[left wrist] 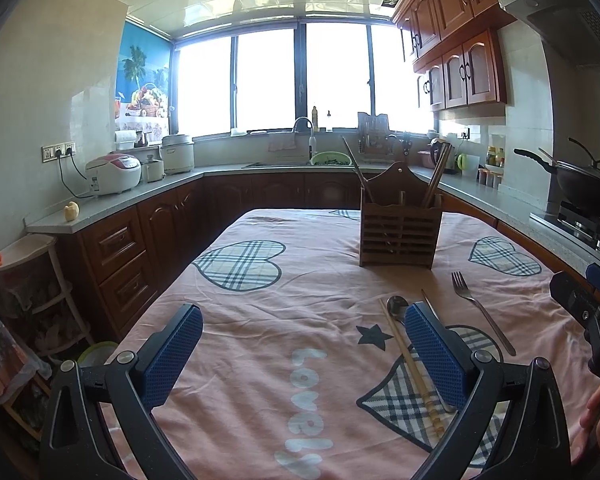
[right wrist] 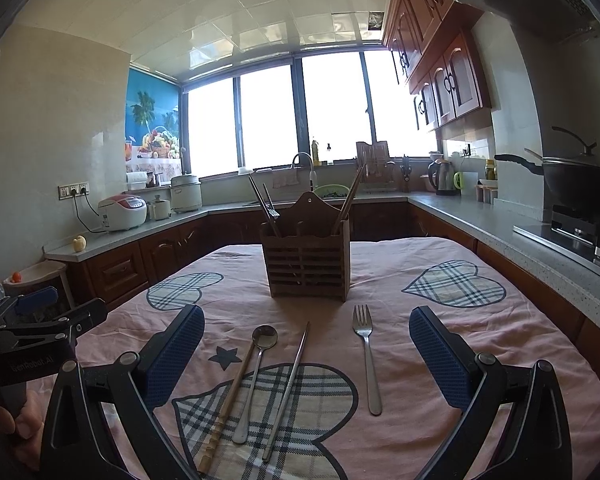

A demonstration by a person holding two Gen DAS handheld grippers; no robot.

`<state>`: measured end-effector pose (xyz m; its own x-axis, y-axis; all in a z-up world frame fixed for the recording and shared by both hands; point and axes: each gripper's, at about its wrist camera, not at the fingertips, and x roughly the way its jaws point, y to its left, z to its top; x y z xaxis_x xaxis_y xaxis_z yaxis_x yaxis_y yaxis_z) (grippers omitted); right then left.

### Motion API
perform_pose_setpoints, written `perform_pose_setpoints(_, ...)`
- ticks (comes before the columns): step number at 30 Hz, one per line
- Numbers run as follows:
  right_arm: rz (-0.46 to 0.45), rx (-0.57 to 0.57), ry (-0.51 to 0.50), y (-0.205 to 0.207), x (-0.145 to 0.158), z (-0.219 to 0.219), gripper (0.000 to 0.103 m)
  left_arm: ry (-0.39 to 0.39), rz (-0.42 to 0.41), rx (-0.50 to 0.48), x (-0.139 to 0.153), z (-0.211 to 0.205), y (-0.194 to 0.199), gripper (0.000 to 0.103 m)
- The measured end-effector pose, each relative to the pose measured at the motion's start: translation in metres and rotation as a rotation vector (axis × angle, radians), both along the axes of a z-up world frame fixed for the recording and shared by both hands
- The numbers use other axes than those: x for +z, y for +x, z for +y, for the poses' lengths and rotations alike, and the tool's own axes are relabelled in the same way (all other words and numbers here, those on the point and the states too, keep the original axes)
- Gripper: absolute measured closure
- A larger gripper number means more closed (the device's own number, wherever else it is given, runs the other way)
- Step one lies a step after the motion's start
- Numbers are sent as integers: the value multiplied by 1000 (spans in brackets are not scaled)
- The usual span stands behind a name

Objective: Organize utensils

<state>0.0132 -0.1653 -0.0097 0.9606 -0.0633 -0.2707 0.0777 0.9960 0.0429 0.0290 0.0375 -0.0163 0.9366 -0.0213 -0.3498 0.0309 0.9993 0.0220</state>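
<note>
A wooden utensil holder [right wrist: 306, 256] stands on the pink tablecloth [right wrist: 440, 332], with chopsticks and a fork in it; it also shows in the left wrist view [left wrist: 398, 232]. In front of it lie a wooden chopstick [right wrist: 226, 396], a metal spoon [right wrist: 256, 368], a metal chopstick [right wrist: 288, 388] and a metal fork [right wrist: 368, 356]. My right gripper [right wrist: 306, 356] is open and empty just above them. My left gripper [left wrist: 304, 356] is open and empty to the left of the utensils; its right finger hides part of the spoon [left wrist: 396, 306]. The fork [left wrist: 480, 308] lies to its right.
Kitchen counters with wooden cabinets surround the table. A rice cooker [right wrist: 124, 212] sits at the left, a sink [right wrist: 304, 168] at the back, a kettle [right wrist: 440, 176] and a wok on the stove [right wrist: 580, 184] at the right. A shelf rack [left wrist: 28, 300] stands left of the table.
</note>
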Motion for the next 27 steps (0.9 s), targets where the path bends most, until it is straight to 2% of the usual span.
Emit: perform_pose_setpoints(27,-15,13,-6,-1,9,4,0,11,-9,1,3,-5,-2,1)
